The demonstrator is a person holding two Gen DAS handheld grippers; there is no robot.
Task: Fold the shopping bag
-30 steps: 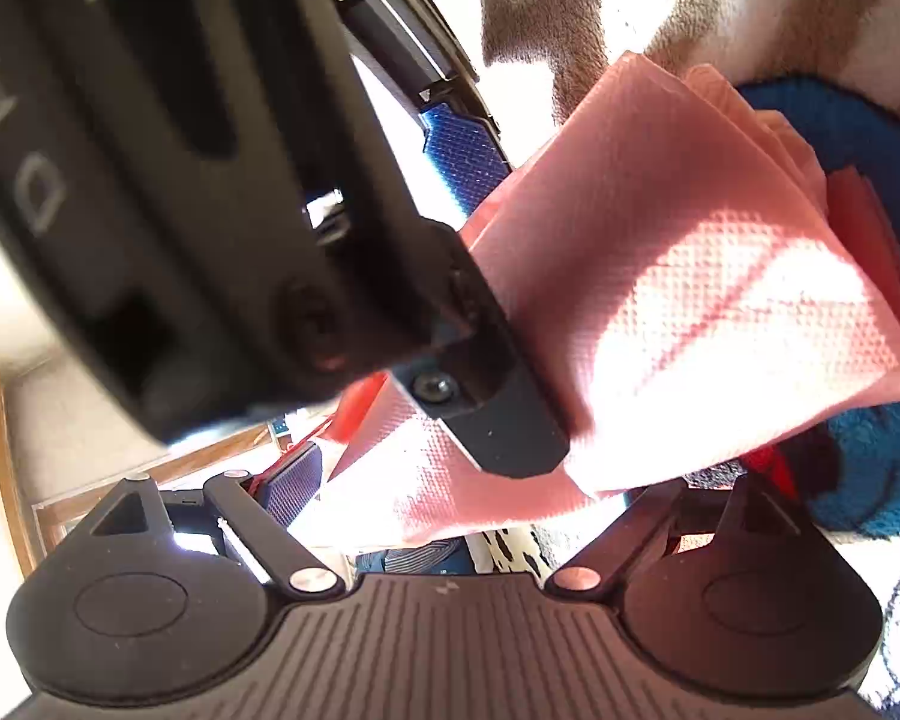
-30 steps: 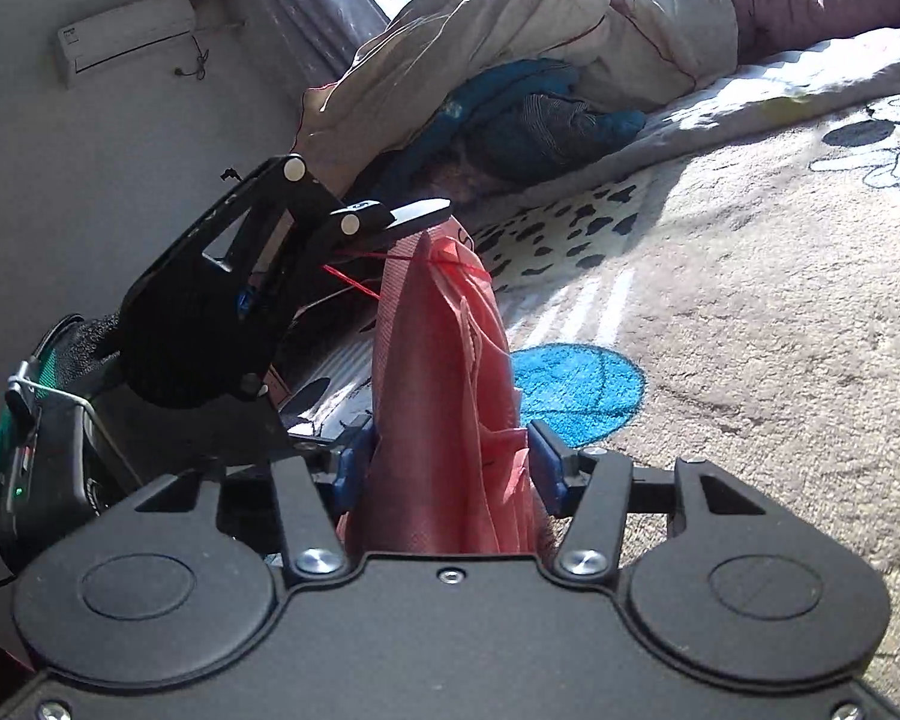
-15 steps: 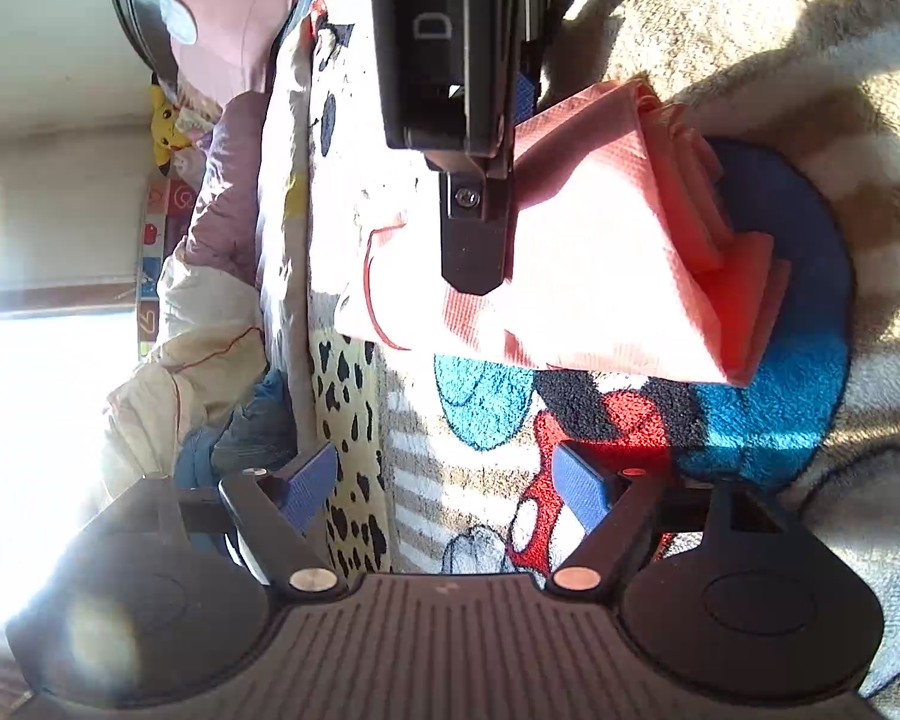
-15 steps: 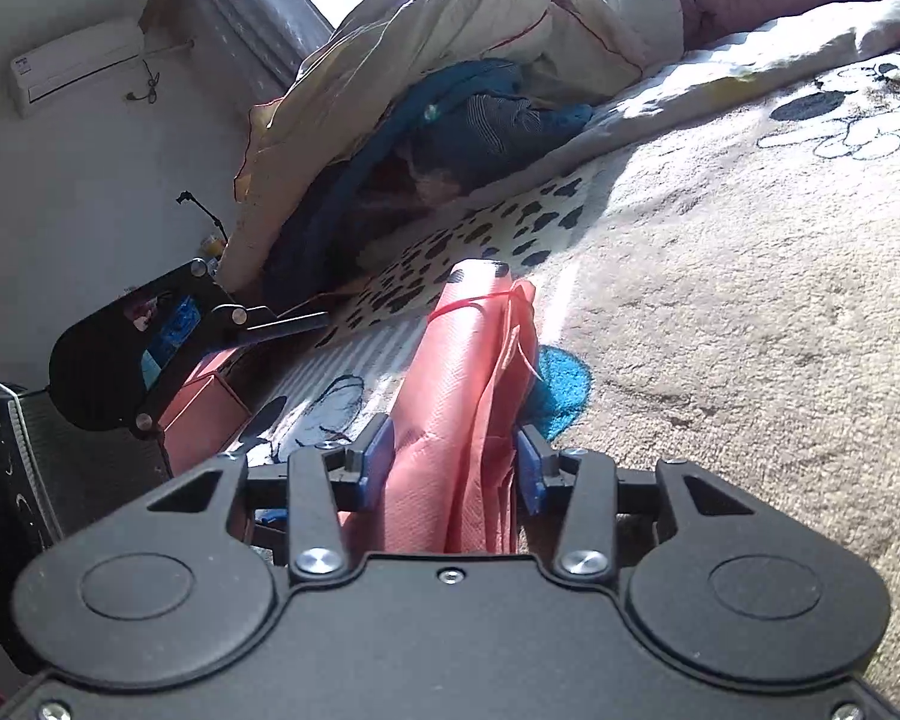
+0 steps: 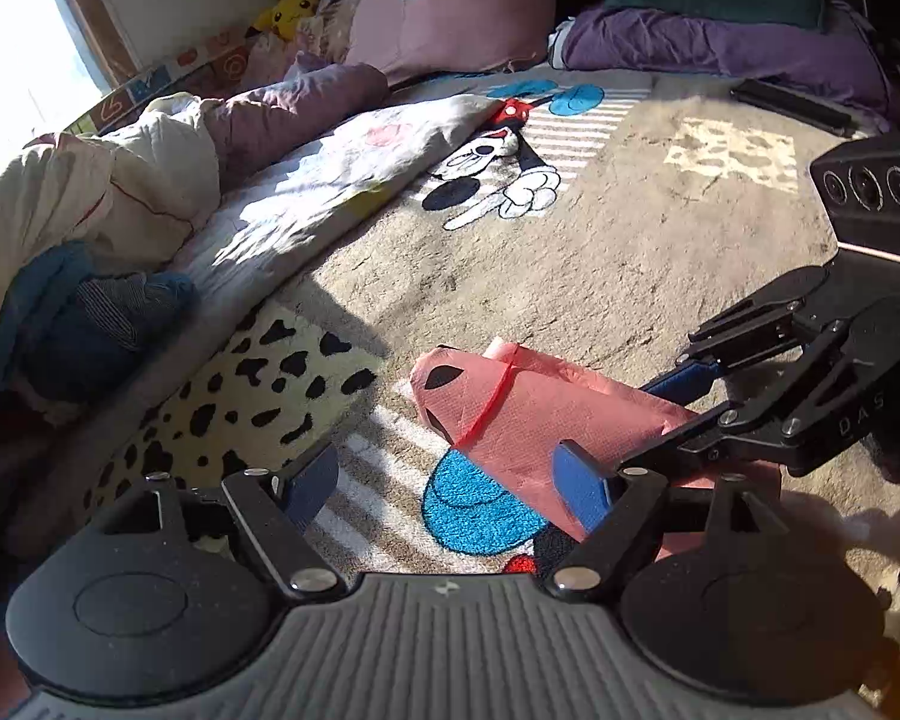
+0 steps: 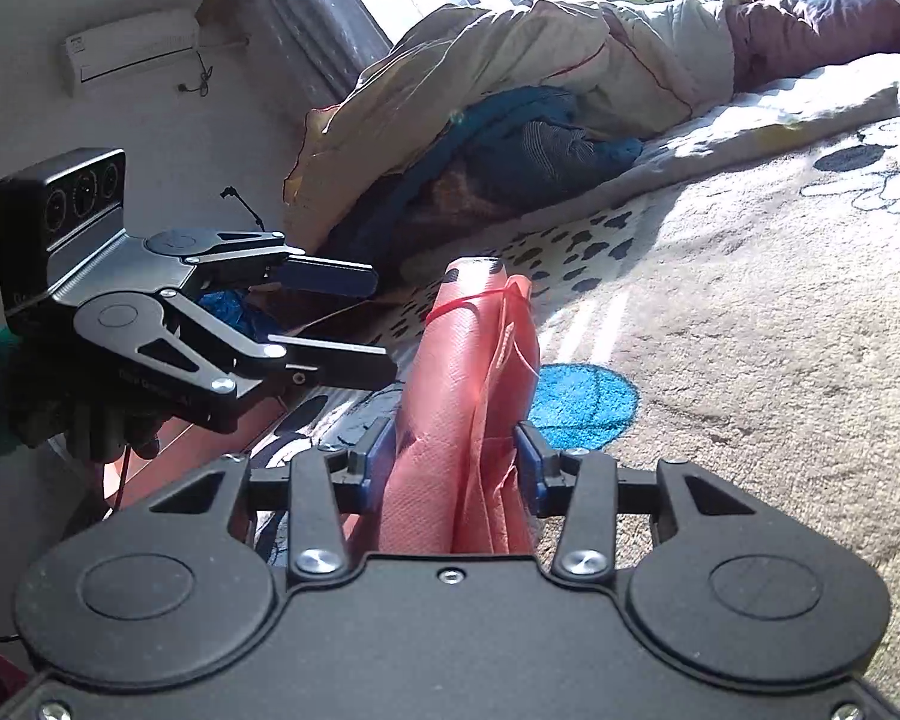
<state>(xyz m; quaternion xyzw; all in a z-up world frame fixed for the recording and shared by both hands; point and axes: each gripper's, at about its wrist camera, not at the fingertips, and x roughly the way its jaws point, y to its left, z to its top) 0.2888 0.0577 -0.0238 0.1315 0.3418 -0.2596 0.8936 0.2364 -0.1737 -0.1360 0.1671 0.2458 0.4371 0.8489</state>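
Note:
The pink shopping bag (image 5: 528, 408) is folded into a thick bundle and lies low over the cartoon blanket (image 5: 600, 276). My right gripper (image 6: 456, 465) is shut on the bag (image 6: 462, 396), which sticks out forward between its blue pads. In the left wrist view the right gripper (image 5: 684, 408) holds the bag's right end. My left gripper (image 5: 444, 486) is open and empty, just in front of the bag. It also shows in the right wrist view (image 6: 354, 318), open, to the left of the bag and apart from it.
A heap of quilts and clothes (image 5: 90, 228) lies along the left side of the bed. Pillows (image 5: 450, 0) and purple bedding (image 5: 720, 42) sit at the far end. A dark flat object (image 5: 792, 105) lies far right. An air conditioner (image 6: 129, 51) hangs on the wall.
My left gripper has let go of the bag, drawn away to the left and opened. My right gripper keeps its hold, and the bag has come down closer to the blanket.

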